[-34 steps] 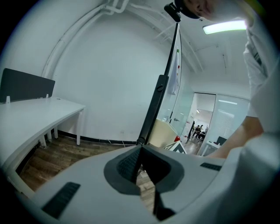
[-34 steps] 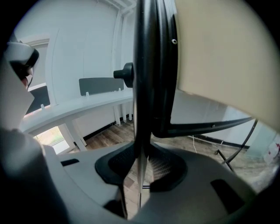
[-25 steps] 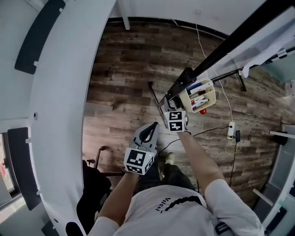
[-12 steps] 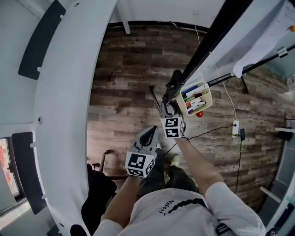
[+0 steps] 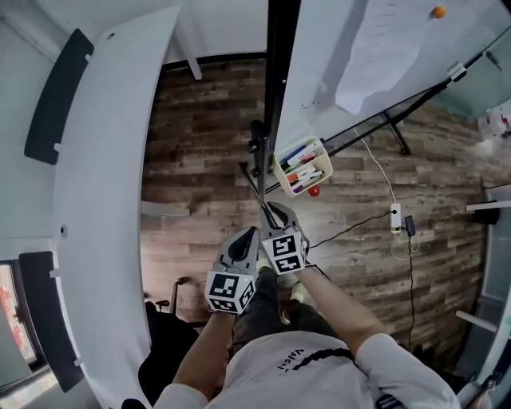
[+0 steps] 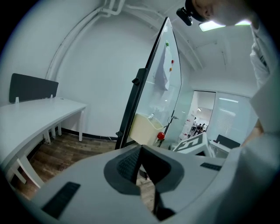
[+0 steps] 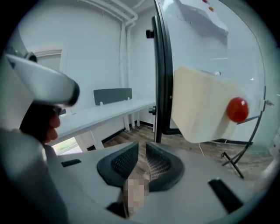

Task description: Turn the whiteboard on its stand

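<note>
Looking down from the head view, we see a long curved white desk [image 5: 104, 176] sweeping along the left side, with dark grey upright panels [image 5: 56, 96] fixed at its outer edge and brown wood-plank flooring [image 5: 200, 144] beside it. Right of the desk, low in the middle, the left gripper [image 5: 254, 233], grey with a black-and-white marker cube, hangs over the floor. In its own view the two ribbed pads meet at their tips with nothing between them. Just beside it, a little further forward, the right gripper [image 5: 270, 209] points at the lower end of the board's black edge. In the right gripper view its jaws stand narrowly apart, and only floor shows through the slit, with the black frame rising just beyond them. The large white whiteboard in a black frame [image 5: 335, 72] stands ahead of both grippers on its black metal stand [image 5: 383, 120]. From above we see it almost edge-on, the dark frame running up to the top of the picture and the white face to its right. In the left gripper view the board leans steeply against the pale wall. A cream plastic tray holding coloured marker pens [image 5: 302, 166] hangs at the board's lower edge, and a small red round magnet [image 5: 314, 191] sits right by the tray. Higher on the face we see a white paper sheet [image 5: 375, 56], and an orange dot magnet [image 5: 438, 12] near the top. Further right, a white power strip with its cable [image 5: 394, 217] lies on the floor.
</note>
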A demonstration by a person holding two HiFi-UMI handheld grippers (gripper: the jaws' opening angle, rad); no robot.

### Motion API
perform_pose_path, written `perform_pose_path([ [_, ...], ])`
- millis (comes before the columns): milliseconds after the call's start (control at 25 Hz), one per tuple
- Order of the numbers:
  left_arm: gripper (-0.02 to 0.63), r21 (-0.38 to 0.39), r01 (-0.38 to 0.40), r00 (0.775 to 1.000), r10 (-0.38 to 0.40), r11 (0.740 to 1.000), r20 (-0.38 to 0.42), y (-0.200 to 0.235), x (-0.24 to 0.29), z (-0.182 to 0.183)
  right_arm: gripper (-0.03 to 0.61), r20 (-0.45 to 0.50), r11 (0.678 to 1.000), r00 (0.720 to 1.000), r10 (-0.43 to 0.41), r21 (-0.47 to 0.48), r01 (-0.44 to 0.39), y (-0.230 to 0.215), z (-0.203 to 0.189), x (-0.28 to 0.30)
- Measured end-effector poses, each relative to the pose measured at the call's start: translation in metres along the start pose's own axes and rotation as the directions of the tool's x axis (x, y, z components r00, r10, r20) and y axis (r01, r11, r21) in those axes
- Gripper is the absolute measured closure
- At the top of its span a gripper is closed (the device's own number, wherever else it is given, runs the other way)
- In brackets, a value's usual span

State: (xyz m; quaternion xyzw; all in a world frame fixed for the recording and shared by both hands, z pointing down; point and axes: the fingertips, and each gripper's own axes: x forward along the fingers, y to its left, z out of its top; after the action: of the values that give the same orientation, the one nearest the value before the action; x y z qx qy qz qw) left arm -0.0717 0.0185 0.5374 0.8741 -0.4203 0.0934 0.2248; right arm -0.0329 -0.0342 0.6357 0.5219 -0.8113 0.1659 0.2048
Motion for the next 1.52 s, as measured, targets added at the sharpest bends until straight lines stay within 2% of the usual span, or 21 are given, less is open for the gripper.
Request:
perform_pose_path([
  [200,0.601,0.004,-0.009,0.999,0.009,1.000,0.031,-0.049,-0.017,0.011,0.545,0.074,0.998,0.996,0.058,0.022,-0.060,0.000,0.029,-0.083],
  [480,0.601,0.034,0.030,0.997,-0.032,0.999,0.068,-0.147,-0.042,0.029,0.563,0.125,0.995,0.990,0.072,0.066,-0.081,-0.026,0.050,-0.193],
  [640,0.601,0.027,0.038,0.996,-0.040,0.999,0.083,-0.194,-0.054,0.041,0.565,0.156,0.994,0.985,0.072,0.074,-0.084,-0.038,0.057,-0.242],
  [880,0.601,0.060,0.092,0.988,-0.099,0.994,0.121,-0.256,-0.070,0.059,0.565,0.199,0.994,0.977,0.079,0.052,-0.091,-0.048,0.068,-0.299],
  [1080,0.601,0.080,0.119,0.981,-0.130,0.990,0.142,-0.288,-0.079,0.066,0.565,0.242,0.996,0.968,0.066,0.041,-0.078,-0.055,0.080,-0.339],
  [1520,0.601,0.128,0.144,0.972,-0.164,0.981,0.170,-0.321,-0.091,0.078,0.565,0.291,0.998,0.956,0.029,0.042,-0.043,-0.064,0.087,-0.382],
])
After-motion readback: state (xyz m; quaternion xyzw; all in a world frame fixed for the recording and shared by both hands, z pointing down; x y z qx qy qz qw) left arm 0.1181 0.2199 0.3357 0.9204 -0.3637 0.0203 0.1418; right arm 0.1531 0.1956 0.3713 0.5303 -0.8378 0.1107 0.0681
